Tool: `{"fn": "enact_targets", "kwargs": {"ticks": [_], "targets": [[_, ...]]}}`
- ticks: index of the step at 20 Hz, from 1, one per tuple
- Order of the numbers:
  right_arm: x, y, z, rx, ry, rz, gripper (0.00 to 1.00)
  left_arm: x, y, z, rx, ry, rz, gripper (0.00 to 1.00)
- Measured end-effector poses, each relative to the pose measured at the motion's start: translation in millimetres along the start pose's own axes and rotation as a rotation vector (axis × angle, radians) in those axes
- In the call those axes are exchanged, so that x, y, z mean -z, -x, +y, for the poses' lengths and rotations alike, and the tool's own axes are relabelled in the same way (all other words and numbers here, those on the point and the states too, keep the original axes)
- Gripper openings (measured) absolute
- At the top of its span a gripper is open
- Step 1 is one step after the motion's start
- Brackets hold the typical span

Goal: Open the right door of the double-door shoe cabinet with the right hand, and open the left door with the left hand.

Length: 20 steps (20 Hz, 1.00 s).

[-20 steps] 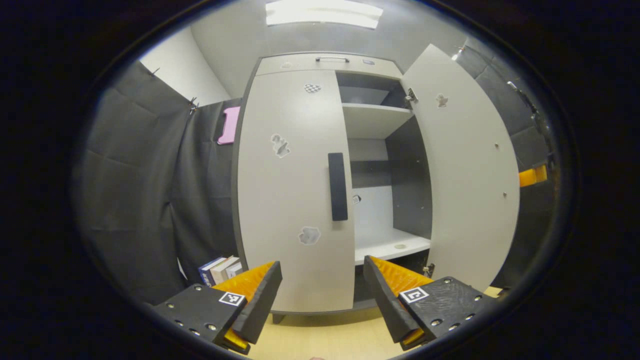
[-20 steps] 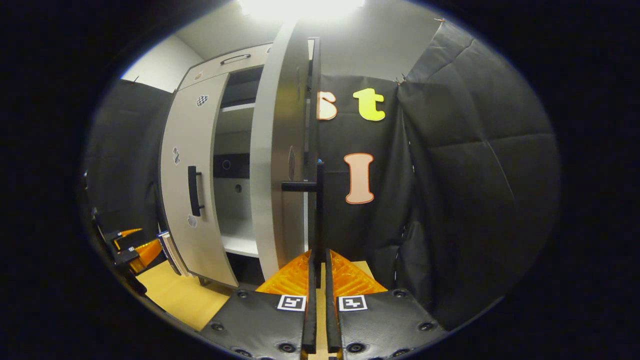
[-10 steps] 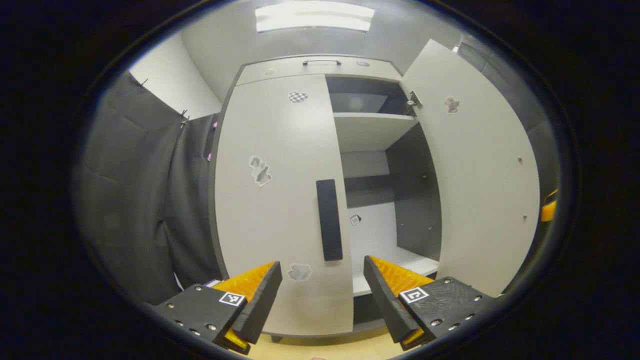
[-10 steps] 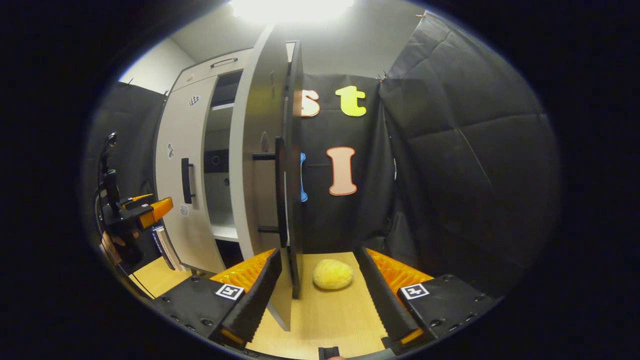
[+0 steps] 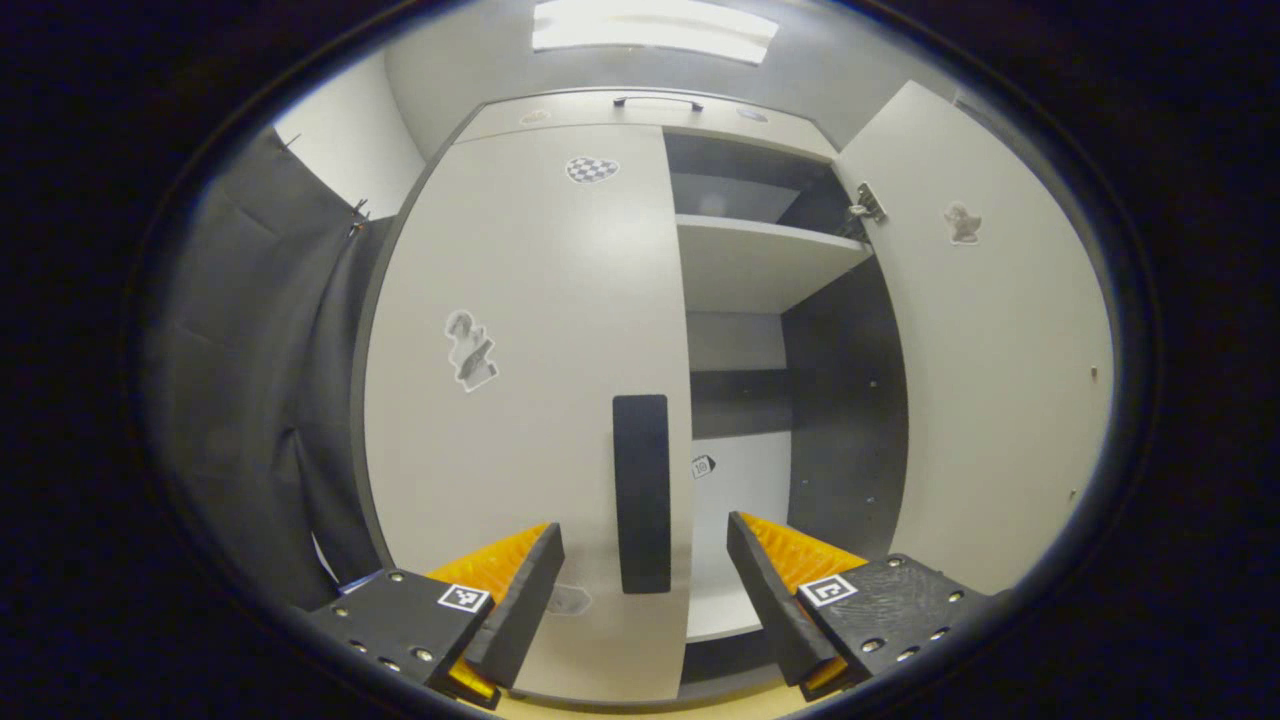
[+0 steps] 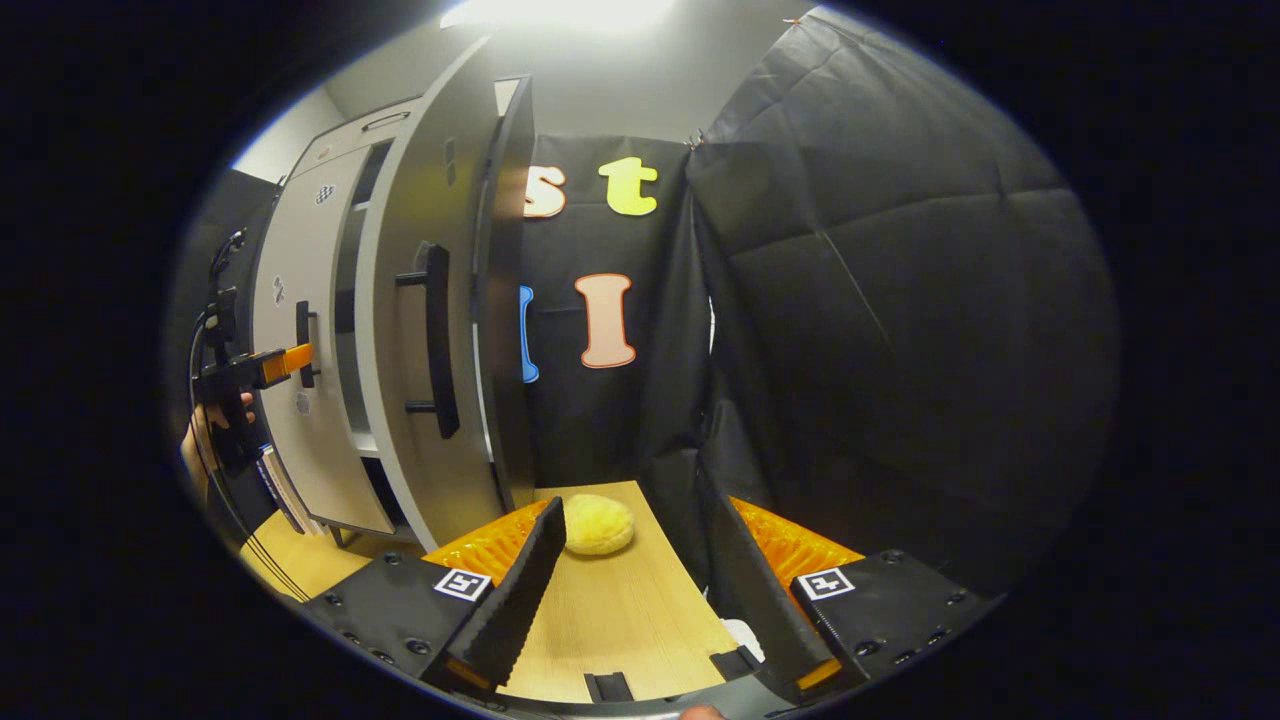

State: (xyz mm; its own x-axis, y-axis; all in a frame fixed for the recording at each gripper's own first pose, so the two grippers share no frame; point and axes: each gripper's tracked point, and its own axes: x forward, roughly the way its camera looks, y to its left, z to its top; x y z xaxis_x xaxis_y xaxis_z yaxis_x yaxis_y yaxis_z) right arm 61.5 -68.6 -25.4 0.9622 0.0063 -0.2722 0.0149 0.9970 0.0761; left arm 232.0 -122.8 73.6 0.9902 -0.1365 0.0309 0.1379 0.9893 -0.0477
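**Right door open, left door shut, both grippers empty**

The left gripper view faced the cabinet (image 5: 560, 110) head-on. The left door (image 5: 520, 400) lay shut, its handle (image 5: 641, 492) upright between the spread fingers of the left gripper (image 5: 645, 560) and beyond their tips; contact could not be told. The right door (image 5: 1000, 380) stood swung wide, baring a shelf (image 5: 760, 260) and a small tag (image 5: 702, 466) on the back panel, too small to read. Stickers (image 5: 470, 348) on the doors bore no legible writing.

The right gripper view looked along the cabinet's right side. There the right door (image 6: 440, 300) showed edge-on with its own handle (image 6: 437, 340), well up and left of the right gripper (image 6: 625, 560), whose fingers stood wide apart and held nothing. A yellow sponge (image 6: 598, 523) lay on the wooden floor (image 6: 620, 620) just past the left finger. At the far left a hand (image 6: 205, 440) held the left gripper (image 6: 285, 358) near the left door's handle.
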Motion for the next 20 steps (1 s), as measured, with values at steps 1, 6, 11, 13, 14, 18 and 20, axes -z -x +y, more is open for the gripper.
{"fn": "enact_targets", "kwargs": {"ticks": [1,6,11,13,14,18,20], "targets": [[2.7,0.4,-3.0,0.005,-0.009,0.003,0.95,-0.1,-5.4,1.0,-0.003,-0.016,0.007,0.99],[16.1,-3.6,-12.0,0.030,-0.016,0.038,0.92,-1.3,-32.5,4.8,0.001,-0.047,0.025,0.99],[16.4,-4.6,-5.3,0.010,-0.004,0.033,0.92,-1.2,-43.6,6.3,-0.008,-0.044,0.042,0.64],[15.7,-3.8,-3.2,0.006,0.008,0.031,0.92,-1.3,-42.6,-4.0,0.035,-0.033,0.045,0.59],[15.0,-3.0,-2.6,0.003,0.010,0.029,0.92,0.1,-43.2,-8.0,0.044,-0.021,0.045,0.45],[15.3,2.2,-3.6,-0.004,-0.006,0.029,0.93,0.9,-38.6,-5.5,0.028,0.014,0.069,0.24],[13.3,2.0,-3.3,-0.008,-0.011,0.024,0.93,0.9,-34.5,-4.6,0.039,0.025,0.076,0.19]]}}
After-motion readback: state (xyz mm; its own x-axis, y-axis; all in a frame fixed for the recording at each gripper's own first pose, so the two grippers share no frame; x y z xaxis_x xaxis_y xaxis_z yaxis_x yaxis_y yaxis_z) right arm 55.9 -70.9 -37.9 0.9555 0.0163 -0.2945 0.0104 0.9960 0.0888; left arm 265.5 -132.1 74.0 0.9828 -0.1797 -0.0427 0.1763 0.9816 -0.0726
